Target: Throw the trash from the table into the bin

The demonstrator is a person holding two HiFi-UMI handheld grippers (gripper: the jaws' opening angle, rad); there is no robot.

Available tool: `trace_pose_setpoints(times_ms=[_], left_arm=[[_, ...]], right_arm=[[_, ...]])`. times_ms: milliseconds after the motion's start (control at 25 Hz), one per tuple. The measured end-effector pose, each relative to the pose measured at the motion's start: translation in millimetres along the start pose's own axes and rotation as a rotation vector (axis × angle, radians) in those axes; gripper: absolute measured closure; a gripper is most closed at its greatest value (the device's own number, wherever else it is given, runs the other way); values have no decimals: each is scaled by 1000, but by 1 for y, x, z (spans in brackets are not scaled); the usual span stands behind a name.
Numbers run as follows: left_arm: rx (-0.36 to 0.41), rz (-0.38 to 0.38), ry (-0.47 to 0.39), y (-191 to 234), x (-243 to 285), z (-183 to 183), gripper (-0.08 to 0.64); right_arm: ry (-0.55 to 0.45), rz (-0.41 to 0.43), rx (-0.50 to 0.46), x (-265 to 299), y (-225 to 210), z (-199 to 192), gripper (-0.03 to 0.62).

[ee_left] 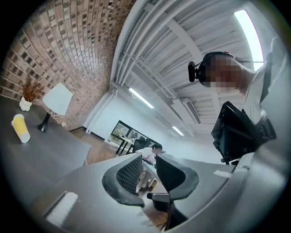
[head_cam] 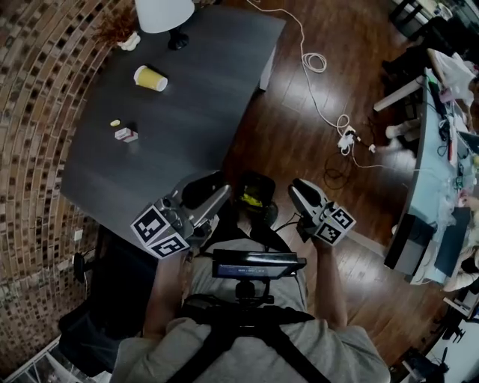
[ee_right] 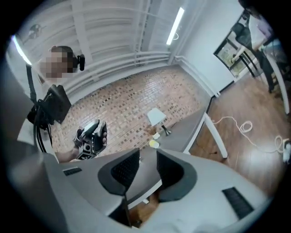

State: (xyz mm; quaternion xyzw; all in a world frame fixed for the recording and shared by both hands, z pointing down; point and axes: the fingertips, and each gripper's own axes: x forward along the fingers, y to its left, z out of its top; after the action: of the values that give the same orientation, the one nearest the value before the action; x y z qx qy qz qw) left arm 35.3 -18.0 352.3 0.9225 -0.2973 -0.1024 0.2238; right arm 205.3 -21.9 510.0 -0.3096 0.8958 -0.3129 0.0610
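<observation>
On the dark table point(head_cam: 194, 112) lie a yellow paper cup point(head_cam: 150, 78) on its side, a small red-and-white wrapper point(head_cam: 125, 135) and a tiny yellow scrap point(head_cam: 114, 123). A black bin point(head_cam: 263, 181) stands on the floor below the table's near edge, with something yellow inside. My left gripper point(head_cam: 215, 190) hovers by the table's near corner, just left of the bin, jaws drawn close and empty point(ee_left: 148, 170). My right gripper point(head_cam: 298, 188) hangs right of the bin, jaws apart and empty point(ee_right: 148, 168). The cup point(ee_left: 20, 128) point(ee_right: 154, 144) shows in both gripper views.
A white lamp point(head_cam: 165, 13) and a small white object point(head_cam: 129, 41) stand at the table's far end. A brick wall point(head_cam: 37, 112) runs along the left. A white cable point(head_cam: 329, 120) trails over the wooden floor. A cluttered desk point(head_cam: 430, 164) stands at the right.
</observation>
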Motion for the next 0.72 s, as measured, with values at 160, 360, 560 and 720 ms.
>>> trace_pose_setpoints(times_ms=[160, 360, 560, 720], left_arm=[[37, -39, 0, -14, 20, 0, 466], [90, -54, 26, -29, 38, -7, 466], [141, -51, 74, -46, 57, -24, 468], [145, -46, 87, -54, 64, -32, 468]], right_arm=[[-63, -12, -86, -21, 6, 40, 483], [-83, 4, -149, -37, 14, 61, 483], [-85, 16, -138, -56, 6, 62, 483], [-86, 19, -123, -66, -2, 61, 483]])
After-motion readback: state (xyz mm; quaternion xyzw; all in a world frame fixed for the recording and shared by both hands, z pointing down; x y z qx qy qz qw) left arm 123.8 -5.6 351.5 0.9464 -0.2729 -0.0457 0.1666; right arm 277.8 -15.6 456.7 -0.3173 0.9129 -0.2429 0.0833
